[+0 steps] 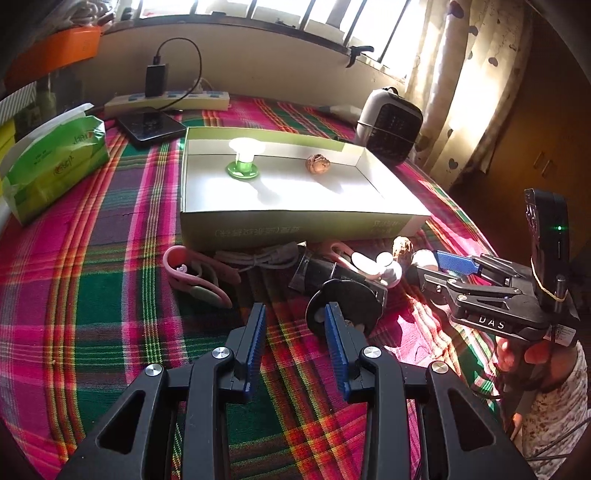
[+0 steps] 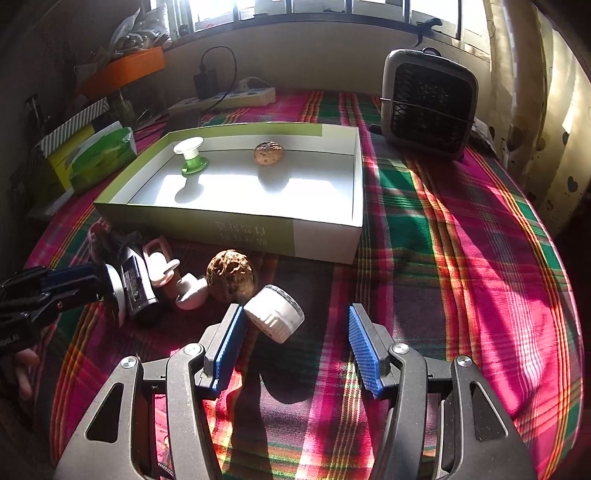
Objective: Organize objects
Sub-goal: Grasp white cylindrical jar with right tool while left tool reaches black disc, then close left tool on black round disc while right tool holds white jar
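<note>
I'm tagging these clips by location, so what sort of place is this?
Probably a room in a home: a table under a plaid cloth by a barred window with curtains, with a power strip and tissue pack.

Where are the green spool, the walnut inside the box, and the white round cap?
green spool (image 2: 191, 157), right wrist view, on its green stem.
walnut inside the box (image 2: 269, 153), right wrist view, centre of shell.
white round cap (image 2: 275, 314), right wrist view, on its ribbed side.
</note>
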### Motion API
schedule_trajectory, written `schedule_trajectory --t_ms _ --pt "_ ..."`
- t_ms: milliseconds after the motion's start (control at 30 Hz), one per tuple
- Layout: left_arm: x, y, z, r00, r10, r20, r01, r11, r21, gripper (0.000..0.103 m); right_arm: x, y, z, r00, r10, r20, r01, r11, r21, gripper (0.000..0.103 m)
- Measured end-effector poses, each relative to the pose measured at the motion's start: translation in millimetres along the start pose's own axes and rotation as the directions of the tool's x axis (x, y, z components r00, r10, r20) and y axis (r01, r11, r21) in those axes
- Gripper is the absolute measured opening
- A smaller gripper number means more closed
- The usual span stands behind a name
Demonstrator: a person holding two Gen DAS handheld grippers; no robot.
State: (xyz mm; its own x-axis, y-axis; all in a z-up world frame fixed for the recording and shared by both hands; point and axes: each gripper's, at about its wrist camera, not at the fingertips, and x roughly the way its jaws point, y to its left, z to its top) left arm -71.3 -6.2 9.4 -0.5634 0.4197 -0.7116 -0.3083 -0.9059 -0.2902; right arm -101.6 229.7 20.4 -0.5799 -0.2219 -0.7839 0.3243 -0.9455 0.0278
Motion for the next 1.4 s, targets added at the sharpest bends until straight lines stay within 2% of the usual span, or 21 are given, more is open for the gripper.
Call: schedule_trajectory --t_ms 200,267,433,600,833,1067,1400 --pt "-3 -4 -2 0.999 -0.052 -0.002 0.052 0.999 0.011 0.030 -1 -2 0 1.000 0.016 0.005 -0.016 1.000 0.010 0.054" --pt "-4 -6 -2 0.998 -0.066 -0.004 0.066 0.998 0.015 0.030 -2 -4 0 1.000 0.018 0.008 -0.019 1.000 0.015 0.046" --pt "-4 -13 -4 0.994 -0.104 -0.015 0.105 0.994 0.032 0.030 -2 -5 0 0.999 0.033 0.013 -0.033 0.999 0.023 0.036" --pt "-4 -18 -5 0.988 -0.151 -0.027 0.152 0.987 0.049 0.030 -3 -7 0 0.999 0.033 0.018 -0.034 0.999 0.030 0.020" --pt "-5 -20 -9 0.976 -0.213 -0.048 0.215 0.976 0.041 0.030 -8 -8 -3 0.999 0.032 0.029 -0.034 0.999 0.039 0.020" --pt "-3 -25 -16 0.969 -0.238 -0.072 0.241 0.970 0.041 0.030 -13 -8 -9 0.999 0.029 0.036 -0.031 0.998 0.050 0.020" --pt "6 -32 -14 0.976 -0.195 -0.099 0.201 0.978 0.052 0.030 -17 -7 -14 0.999 0.031 0.036 -0.033 0.998 0.050 0.020"
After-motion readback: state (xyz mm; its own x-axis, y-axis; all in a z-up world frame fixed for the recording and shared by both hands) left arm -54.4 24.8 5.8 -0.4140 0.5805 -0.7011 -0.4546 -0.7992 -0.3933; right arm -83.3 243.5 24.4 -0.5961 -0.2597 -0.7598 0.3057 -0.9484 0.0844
